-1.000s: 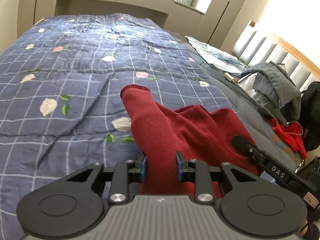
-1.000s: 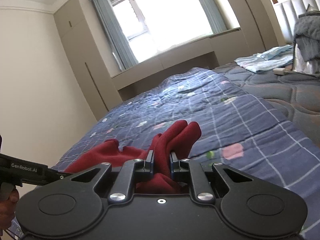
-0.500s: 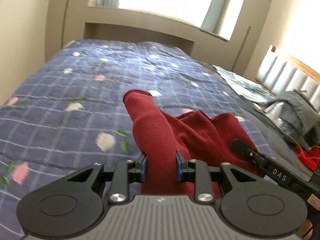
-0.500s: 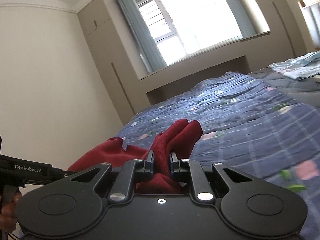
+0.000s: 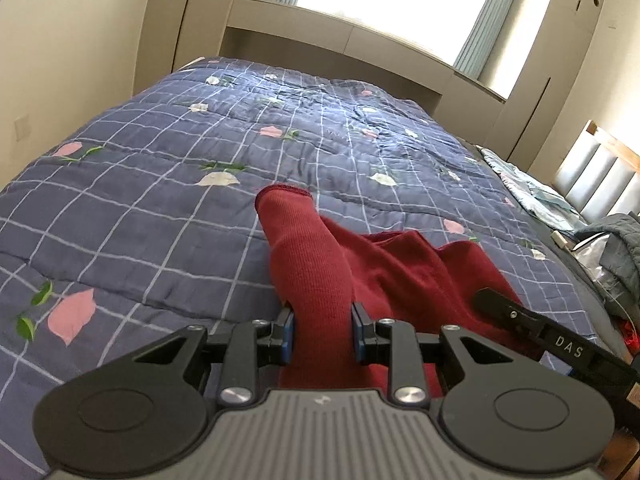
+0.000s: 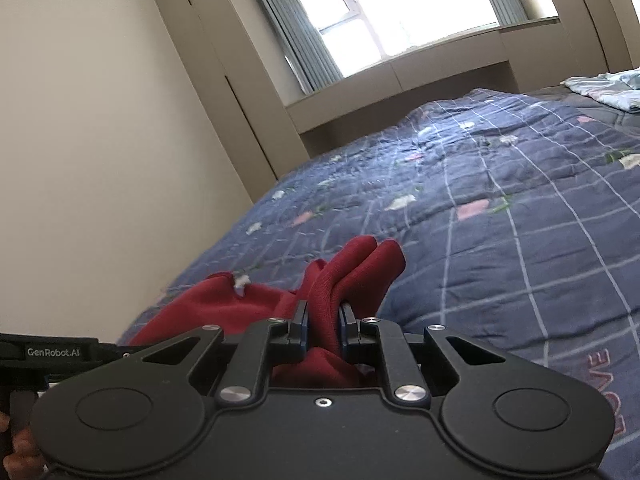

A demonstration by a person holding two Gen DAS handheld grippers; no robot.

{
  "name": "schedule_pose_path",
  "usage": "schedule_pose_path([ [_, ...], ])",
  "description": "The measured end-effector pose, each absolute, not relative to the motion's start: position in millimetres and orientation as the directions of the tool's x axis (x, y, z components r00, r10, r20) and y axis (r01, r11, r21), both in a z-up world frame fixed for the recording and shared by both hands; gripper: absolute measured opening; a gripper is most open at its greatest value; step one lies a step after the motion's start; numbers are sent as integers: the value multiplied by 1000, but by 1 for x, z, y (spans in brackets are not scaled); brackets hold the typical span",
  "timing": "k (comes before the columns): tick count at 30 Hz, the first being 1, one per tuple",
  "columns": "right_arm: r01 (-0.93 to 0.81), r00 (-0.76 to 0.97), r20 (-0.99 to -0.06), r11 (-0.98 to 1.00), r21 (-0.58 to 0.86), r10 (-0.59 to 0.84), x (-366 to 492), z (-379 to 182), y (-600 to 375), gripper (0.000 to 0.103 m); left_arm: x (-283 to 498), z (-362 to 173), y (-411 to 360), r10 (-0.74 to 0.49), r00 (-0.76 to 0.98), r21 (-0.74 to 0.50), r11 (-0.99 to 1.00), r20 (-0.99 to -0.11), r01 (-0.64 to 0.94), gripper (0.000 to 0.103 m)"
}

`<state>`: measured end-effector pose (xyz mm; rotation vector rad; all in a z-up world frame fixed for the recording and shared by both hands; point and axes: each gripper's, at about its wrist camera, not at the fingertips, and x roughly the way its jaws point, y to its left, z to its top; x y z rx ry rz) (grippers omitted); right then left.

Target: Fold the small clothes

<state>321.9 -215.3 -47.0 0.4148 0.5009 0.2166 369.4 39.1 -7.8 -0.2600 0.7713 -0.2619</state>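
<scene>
A dark red knit garment lies bunched on the blue floral quilt. My left gripper is shut on one ribbed sleeve, whose cuff sticks out forward past the jaws. My right gripper is shut on a bunched fold of the same red garment; the rest of it spreads to the left, with a small white label showing. The right gripper's black body shows at the right in the left wrist view; the left gripper's body shows at the left in the right wrist view.
The quilt covers the bed up to a window ledge. A light blue cloth and a grey jacket lie at the right near the padded headboard. A wall with cupboard doors stands at the left.
Both grippers have tilted upward and lifted with the red garment still held, so more of the window and wall shows. The grips have not changed.
</scene>
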Motion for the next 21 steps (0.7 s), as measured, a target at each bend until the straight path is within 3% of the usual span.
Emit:
schedule_pose_path([
  [10, -33, 846, -473, 910, 414, 246, 322, -54, -224, 26, 370, -17, 47, -305, 654, -322, 942, -692, 98, 39],
  [12, -28, 845, -480, 916, 400, 235, 323, -54, -224, 29, 370, -18, 47, -299, 649, -320, 943, -699, 90, 45],
  [14, -21, 844, -489, 924, 381, 220, 322, -53, -223, 34, 370, -19, 47, -291, 640, -315, 946, -711, 81, 63],
  [16, -6, 847, -495, 935, 356, 194, 322, -51, -223, 60, 368, -17, 46, -275, 644, -305, 950, -714, 67, 77],
  [17, 0, 852, -493, 941, 339, 178, 320, -50, -223, 66, 367, -16, 46, -264, 649, -296, 953, -714, 62, 84],
  [21, 2, 868, -476, 957, 290, 143, 310, -43, -221, 86, 361, -8, 48, -217, 670, -270, 963, -710, 26, 95],
])
